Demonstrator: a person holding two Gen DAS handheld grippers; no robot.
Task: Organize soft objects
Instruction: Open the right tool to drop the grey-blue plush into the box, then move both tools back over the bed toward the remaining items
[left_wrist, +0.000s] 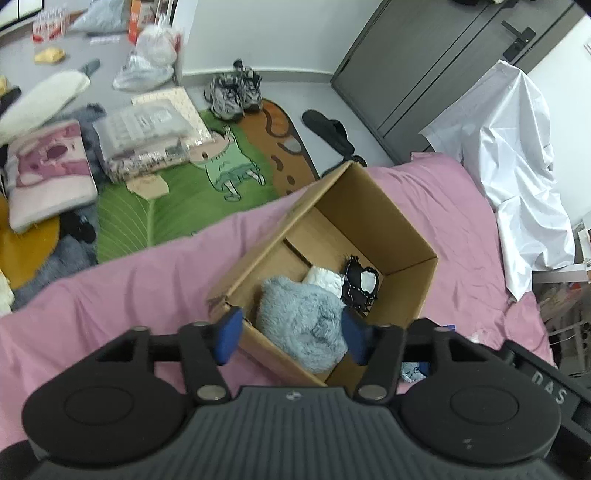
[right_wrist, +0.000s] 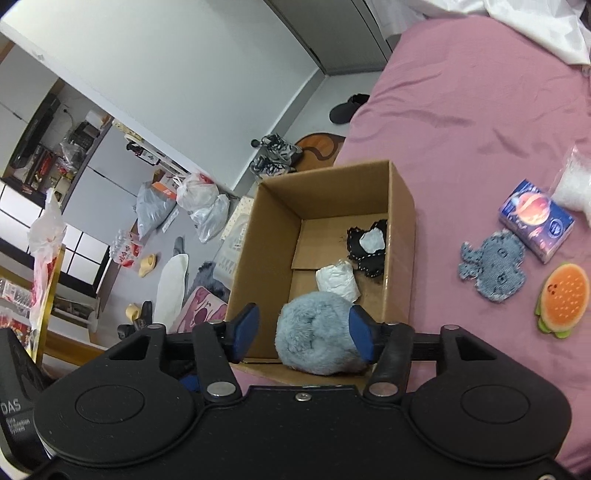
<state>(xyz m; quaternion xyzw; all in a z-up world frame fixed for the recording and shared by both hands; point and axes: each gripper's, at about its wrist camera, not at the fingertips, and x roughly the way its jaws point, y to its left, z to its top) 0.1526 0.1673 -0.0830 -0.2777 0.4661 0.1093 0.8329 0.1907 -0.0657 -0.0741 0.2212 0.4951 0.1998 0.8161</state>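
An open cardboard box (left_wrist: 399, 218) (right_wrist: 400, 206) stands on the pink bed. Inside lie a fluffy grey-blue plush (left_wrist: 301, 325) (right_wrist: 314, 332), a white soft bundle (left_wrist: 325, 278) (right_wrist: 338, 278) and a black stitched soft piece with a white patch (left_wrist: 360, 291) (right_wrist: 369, 251). My left gripper (left_wrist: 291, 338) is open above the box's near corner, over the plush. My right gripper (right_wrist: 303, 334) is open above the box's near edge, over the plush. On the bed to the right lie a denim octopus toy (right_wrist: 493, 264) and a burger-shaped plush (right_wrist: 563, 297).
A blue tissue pack (right_wrist: 535, 219) and a clear bag of white filling (right_wrist: 574, 184) lie on the pink sheet (right_wrist: 461, 110). A white sheet (left_wrist: 517, 166) covers something beside the bed. The floor holds a green mat (left_wrist: 166, 199), shoes (left_wrist: 234, 92), bags and cushions.
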